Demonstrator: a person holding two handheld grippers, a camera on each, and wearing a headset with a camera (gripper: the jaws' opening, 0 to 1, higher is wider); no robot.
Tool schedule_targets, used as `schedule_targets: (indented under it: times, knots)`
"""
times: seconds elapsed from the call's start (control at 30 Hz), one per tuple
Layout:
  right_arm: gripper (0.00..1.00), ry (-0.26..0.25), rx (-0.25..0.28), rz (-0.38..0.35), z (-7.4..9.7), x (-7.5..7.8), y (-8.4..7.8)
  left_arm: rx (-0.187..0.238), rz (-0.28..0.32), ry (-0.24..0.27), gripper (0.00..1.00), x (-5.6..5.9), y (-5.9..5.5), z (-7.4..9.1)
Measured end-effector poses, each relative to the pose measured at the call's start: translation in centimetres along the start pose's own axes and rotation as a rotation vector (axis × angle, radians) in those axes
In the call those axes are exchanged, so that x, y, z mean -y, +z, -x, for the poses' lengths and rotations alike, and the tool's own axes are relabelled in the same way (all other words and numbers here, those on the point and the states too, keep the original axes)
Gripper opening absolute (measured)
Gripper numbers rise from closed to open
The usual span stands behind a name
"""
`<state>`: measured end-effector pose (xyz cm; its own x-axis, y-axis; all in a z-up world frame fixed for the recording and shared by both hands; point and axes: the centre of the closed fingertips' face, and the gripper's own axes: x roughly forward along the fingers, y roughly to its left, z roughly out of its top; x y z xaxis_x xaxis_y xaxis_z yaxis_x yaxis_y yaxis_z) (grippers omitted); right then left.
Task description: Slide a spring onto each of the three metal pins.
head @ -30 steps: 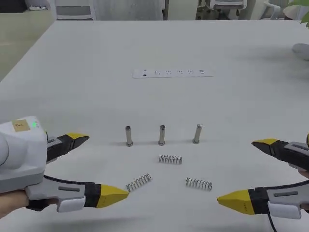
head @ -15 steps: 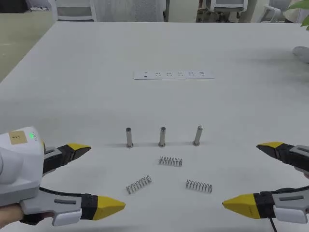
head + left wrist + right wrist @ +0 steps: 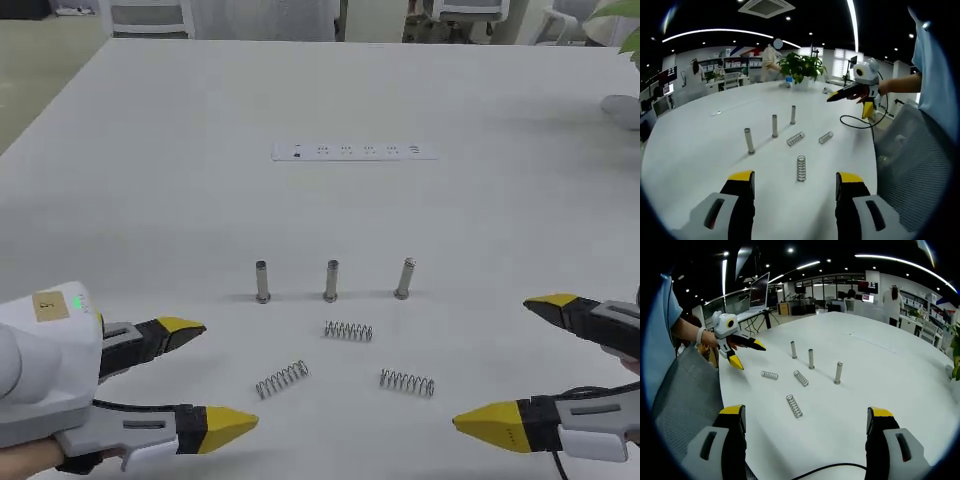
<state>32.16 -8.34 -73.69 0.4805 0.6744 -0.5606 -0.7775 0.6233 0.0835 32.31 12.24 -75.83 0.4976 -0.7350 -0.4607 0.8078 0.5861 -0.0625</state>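
Observation:
Three metal pins stand upright in a row on the white table: left pin point(image 3: 262, 281), middle pin point(image 3: 331, 280), right pin point(image 3: 404, 278). Three springs lie loose in front of them: one point(image 3: 349, 331) near the middle pin, one point(image 3: 281, 379) to the left front, one point(image 3: 407, 382) to the right front. My left gripper point(image 3: 218, 375) is open at the lower left, its jaws empty, and faces the left spring point(image 3: 801, 168). At the lower right my right gripper point(image 3: 508, 362) is open and empty, with the nearest spring point(image 3: 794, 405) ahead of it.
A white power strip point(image 3: 353, 151) lies further back on the table. A potted plant point(image 3: 801, 67) stands at the table's far end in the left gripper view. Office chairs point(image 3: 145, 17) stand beyond the far edge. A cable point(image 3: 825, 467) trails by the right gripper.
The left gripper has drifted slightly down and right with its jaws a little closer together. The right gripper has stayed about where it was. Pins and springs have not moved.

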Motion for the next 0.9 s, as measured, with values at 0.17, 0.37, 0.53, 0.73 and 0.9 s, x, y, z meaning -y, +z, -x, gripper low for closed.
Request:
schedule_targets:
  times: [0.17, 0.37, 0.53, 0.73, 0.9]
  knots:
    - [1.0, -0.003, -0.007, -0.003, 0.2, -0.1, -0.2, 0.005, -0.019, -0.019, 0.52, 0.0, -0.3, -0.6]
    - [1.0, -0.016, -0.014, -0.007, 0.5, 0.2, -0.3, -0.015, -0.067, -0.036, 0.43, 0.1, -1.2, -1.5]
    - [1.0, -0.025, -0.018, -0.011, 0.6, 0.3, -0.3, -0.012, -0.082, -0.041, 0.34, 0.2, -1.6, -2.1]
    - [1.0, -0.027, -0.026, -0.013, 0.7, 0.2, -0.6, -0.02, -0.086, -0.048, 0.25, 0.2, -2.0, -2.6]
    - [1.0, -0.026, -0.025, -0.012, 0.6, 0.1, -0.5, -0.035, -0.089, -0.062, 0.19, 0.4, -2.4, -3.0]
